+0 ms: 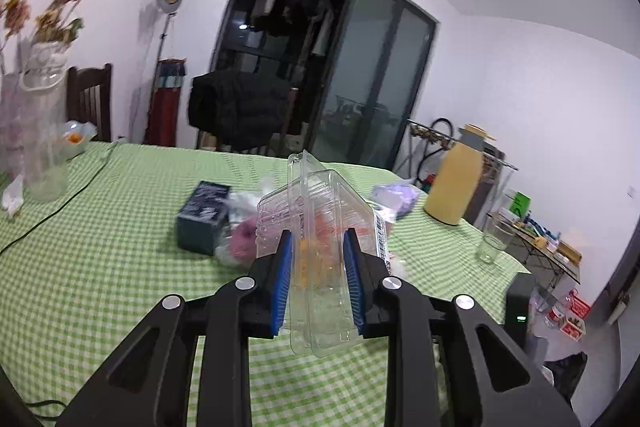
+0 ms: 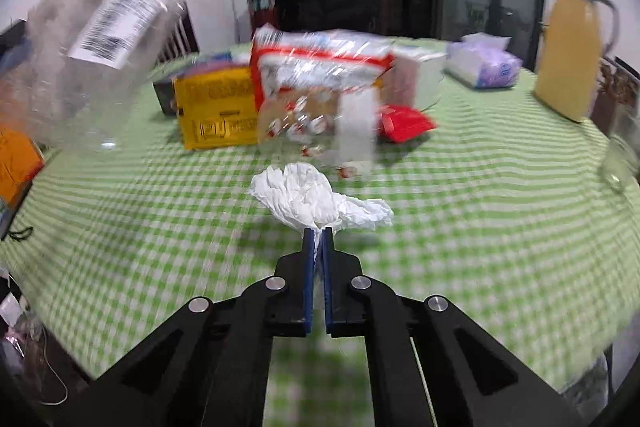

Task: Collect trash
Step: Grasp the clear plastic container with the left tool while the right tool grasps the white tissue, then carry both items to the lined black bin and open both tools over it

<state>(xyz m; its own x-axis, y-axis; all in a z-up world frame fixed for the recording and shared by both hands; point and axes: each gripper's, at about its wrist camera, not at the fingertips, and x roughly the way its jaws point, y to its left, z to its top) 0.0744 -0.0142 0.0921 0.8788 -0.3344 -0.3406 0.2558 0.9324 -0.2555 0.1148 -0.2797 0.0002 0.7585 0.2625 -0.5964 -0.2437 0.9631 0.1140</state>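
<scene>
Green-and-white checked tablecloth (image 1: 120, 235) covers the table in both views, white walls and a dark glass sliding door (image 1: 360, 67) behind. Left wrist view, left to right: clear vase with dried flowers (image 1: 40, 131), black cable (image 1: 52, 215) across the cloth, dark blue box (image 1: 202, 217), pink-filled plastic bag (image 1: 240, 241), then the left gripper (image 1: 318, 247) pinching a clear plastic clamshell container (image 1: 320, 211) edge-on between its blue pads, container lifted off the cloth; purple tissue pack (image 1: 394, 197), yellow jug (image 1: 456, 179) and an empty glass (image 1: 492, 241) further right. Right wrist view, blurred, left to right: the same clamshell with barcode label (image 2: 92, 67) up in the air at left, yellow box (image 2: 218, 111), red-and-white snack bag (image 2: 320, 75), red packet (image 2: 406, 123), tissue pack (image 2: 482, 65), jug (image 2: 570, 51). Right gripper (image 2: 317, 233) has its pads pressed together on the near end of a crumpled white tissue (image 2: 312, 201), near the middle front of the cloth; whether it touches the cloth cannot be told.
</scene>
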